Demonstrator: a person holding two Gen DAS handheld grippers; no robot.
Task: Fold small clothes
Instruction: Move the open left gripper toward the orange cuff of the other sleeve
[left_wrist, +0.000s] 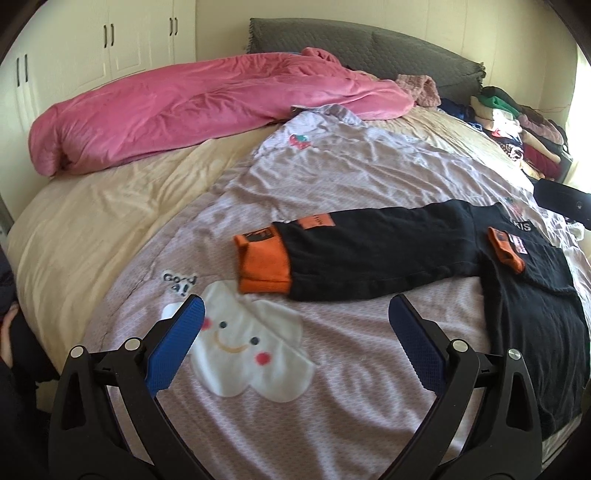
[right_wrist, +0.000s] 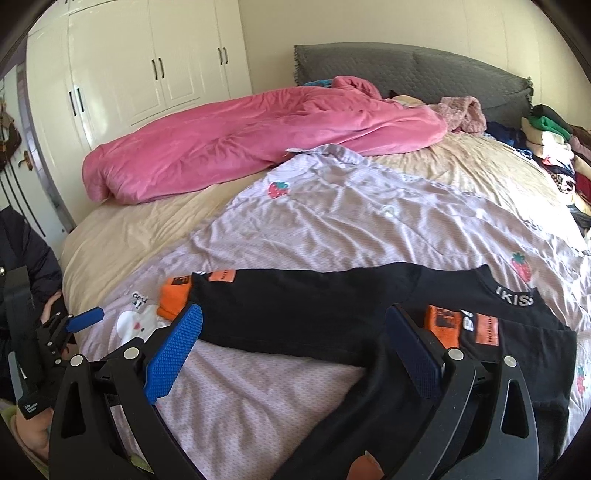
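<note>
A small black long-sleeved top (left_wrist: 388, 251) with orange cuffs (left_wrist: 264, 266) lies flat on a lilac sheet (left_wrist: 332, 173) on the bed. One sleeve stretches out to the left; the other cuff (left_wrist: 504, 249) is folded onto the chest. My left gripper (left_wrist: 295, 314) is open and empty, hovering just in front of the outstretched sleeve. In the right wrist view the top (right_wrist: 314, 306) lies under my right gripper (right_wrist: 293, 325), which is open and empty above the body and sleeve. The left gripper (right_wrist: 86, 319) shows at that view's left edge.
A pink duvet (left_wrist: 207, 107) lies bunched across the back of the bed, below a grey headboard (left_wrist: 369, 48). A pile of folded clothes (left_wrist: 517, 125) sits at the far right. White wardrobes (right_wrist: 147, 74) stand behind. A cloud face print (left_wrist: 243, 347) marks the sheet.
</note>
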